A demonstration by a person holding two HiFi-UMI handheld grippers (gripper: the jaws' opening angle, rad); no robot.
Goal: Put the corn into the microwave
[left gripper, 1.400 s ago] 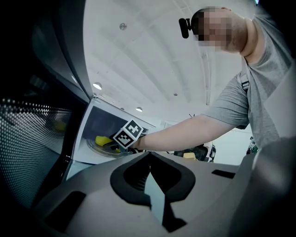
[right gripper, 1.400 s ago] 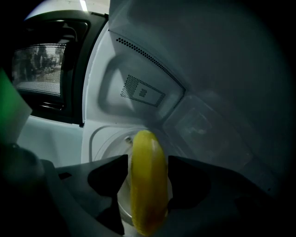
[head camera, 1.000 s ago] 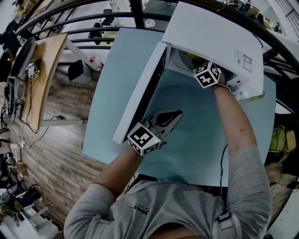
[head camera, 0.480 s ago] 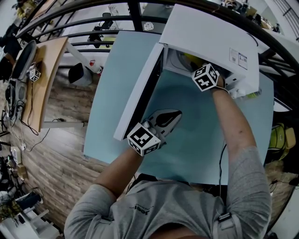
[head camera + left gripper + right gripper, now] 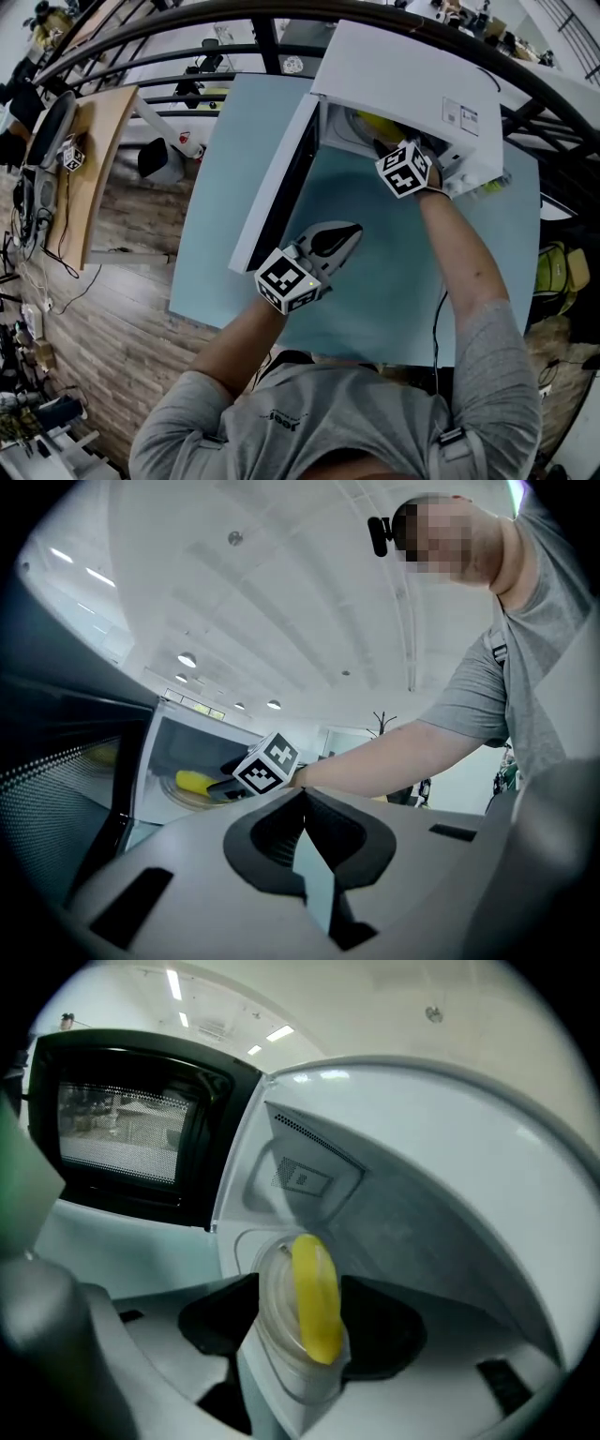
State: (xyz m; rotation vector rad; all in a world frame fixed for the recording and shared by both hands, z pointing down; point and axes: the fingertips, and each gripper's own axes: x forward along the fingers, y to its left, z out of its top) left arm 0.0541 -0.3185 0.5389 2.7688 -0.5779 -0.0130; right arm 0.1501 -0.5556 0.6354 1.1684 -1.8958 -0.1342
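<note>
Right gripper view: corn (image 5: 314, 1307) lies on the glass turntable (image 5: 272, 1344) inside the microwave (image 5: 441, 1194), yellow, end-on to the camera. It sits between the right gripper (image 5: 302, 1324) jaws, which stand apart. Turntable glass shows between the left jaw and the corn; the right jaw is just beside it, contact unclear. Not clamped.

Head view: the corn shows as a yellow patch in the far part of the cavity. Right marker cube (image 5: 405, 169) is at the cavity mouth, jaws reaching in past it. The white microwave sits at the table's far right, door (image 5: 277, 187) swung open to the left. Light blue table (image 5: 394, 281) is under both arms.

Left gripper (image 5: 302, 799) is nearer and to the left, over the table just beside the open door's near end. Its jaws are closed together at the tips, nothing between them. Its view looks up at the open cavity, corn and right arm.

Far left is a wooden side table (image 5: 94, 159) with cables and gear, on a wood-plank floor (image 5: 122, 291).
</note>
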